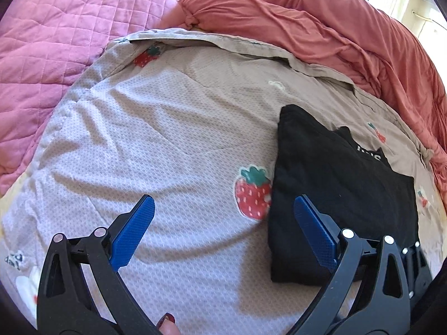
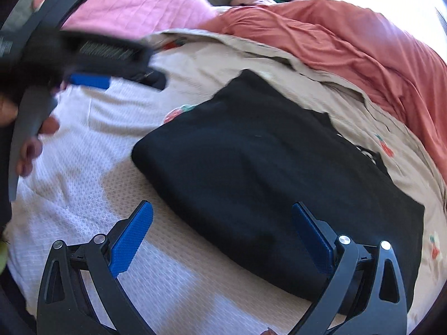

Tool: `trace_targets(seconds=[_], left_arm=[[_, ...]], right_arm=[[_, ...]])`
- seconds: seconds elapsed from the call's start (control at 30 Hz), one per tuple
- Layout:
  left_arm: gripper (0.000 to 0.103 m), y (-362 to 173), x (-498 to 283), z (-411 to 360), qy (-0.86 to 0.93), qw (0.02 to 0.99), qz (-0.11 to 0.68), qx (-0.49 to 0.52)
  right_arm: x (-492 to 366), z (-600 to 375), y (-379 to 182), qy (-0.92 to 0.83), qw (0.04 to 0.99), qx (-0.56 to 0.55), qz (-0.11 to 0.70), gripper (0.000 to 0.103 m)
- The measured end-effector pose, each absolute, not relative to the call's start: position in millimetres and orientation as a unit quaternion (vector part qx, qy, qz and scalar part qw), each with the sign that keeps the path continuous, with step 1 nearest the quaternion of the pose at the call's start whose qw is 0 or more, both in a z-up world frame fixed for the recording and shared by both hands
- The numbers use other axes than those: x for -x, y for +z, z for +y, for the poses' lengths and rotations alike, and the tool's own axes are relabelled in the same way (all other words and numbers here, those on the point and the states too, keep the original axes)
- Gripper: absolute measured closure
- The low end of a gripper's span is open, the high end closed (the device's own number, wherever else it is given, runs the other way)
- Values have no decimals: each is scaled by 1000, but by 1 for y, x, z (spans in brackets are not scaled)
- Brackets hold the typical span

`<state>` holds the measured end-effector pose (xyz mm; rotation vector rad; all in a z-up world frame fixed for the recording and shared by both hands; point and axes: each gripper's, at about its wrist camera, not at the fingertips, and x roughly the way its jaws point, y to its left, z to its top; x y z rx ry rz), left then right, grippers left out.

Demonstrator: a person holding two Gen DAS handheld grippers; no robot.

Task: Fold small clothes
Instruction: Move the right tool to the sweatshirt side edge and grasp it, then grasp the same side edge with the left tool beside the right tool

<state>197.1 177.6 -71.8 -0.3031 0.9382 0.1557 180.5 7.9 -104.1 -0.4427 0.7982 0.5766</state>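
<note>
The black garment (image 2: 268, 173) lies folded into a compact, roughly rectangular bundle on the strawberry-print sheet (image 1: 173, 128), right of centre, with a darker flap bearing white lettering (image 1: 371, 153) poking out at its far right edge. In the left wrist view the left gripper (image 1: 223, 234) hangs with its jaws spread wide and nothing between them; its right blue pad sits over the near left edge of the bundle, its left pad over bare sheet. In the right wrist view the right gripper (image 2: 222, 240) is likewise wide open and empty, straddling the near edge of the bundle. Whether either pad touches the cloth cannot be told from these views. The right wrist view is smeared, and the other tool shows at its far left as a dark blur with a hand (image 2: 30, 145) on the handle. Judgement: the fold looks nearly or fully complete, so the main risk is disturbing it. Risk 1: a pad dragging across the top layer as a gripper pulls away would peel the fold open, since the layers are loose and held only by their own weight. Risk 2: closing on the bundle edge may also pinch the soft, wrinkled sheet beneath, so lifting would haul the bedding and tip the stack. Risk 3: the protruding flap is untucked and could catch and unroll if the bundle is slid. The coral blanket (image 1: 321, 22) and pink quilt (image 1: 56, 33) lie far off, well apart from the work.
</note>
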Motion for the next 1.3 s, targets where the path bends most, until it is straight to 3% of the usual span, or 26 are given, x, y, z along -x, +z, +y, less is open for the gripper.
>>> trace_targets(seconds=[0.37,0.53,0.67,0.7,0.8,1.03,1.17,1.23,1.3], left_arm=[[9,-83,-217,191,54,867,457,191],[10,-88,-226,196,44,860,461,213],[10,-88,-240,195,28,855,462,234],[10,-87,-244,193,23,854,462,238],[10,-86,-258,185,-1,848,468,248],[11,-105,-293,162,-75,804,509,300],[24,-116,-303,146,-93,792,526,295],[39,-119,-307,141,-98,790,532,288],[46,-124,-309,136,-102,787,537,287]], right_arm=[[-180,55,-129,263,852,308,332,6],[-188,53,-128,264,857,301,325,31],[-181,51,-122,284,860,297,304,80],[-179,49,-119,289,861,291,301,85],[-181,37,-111,300,868,248,309,91],[-194,-3,-96,331,871,110,346,93],[-193,-10,-94,337,869,83,351,94],[-194,-11,-93,340,869,79,350,94],[-196,-12,-93,341,869,75,351,94]])
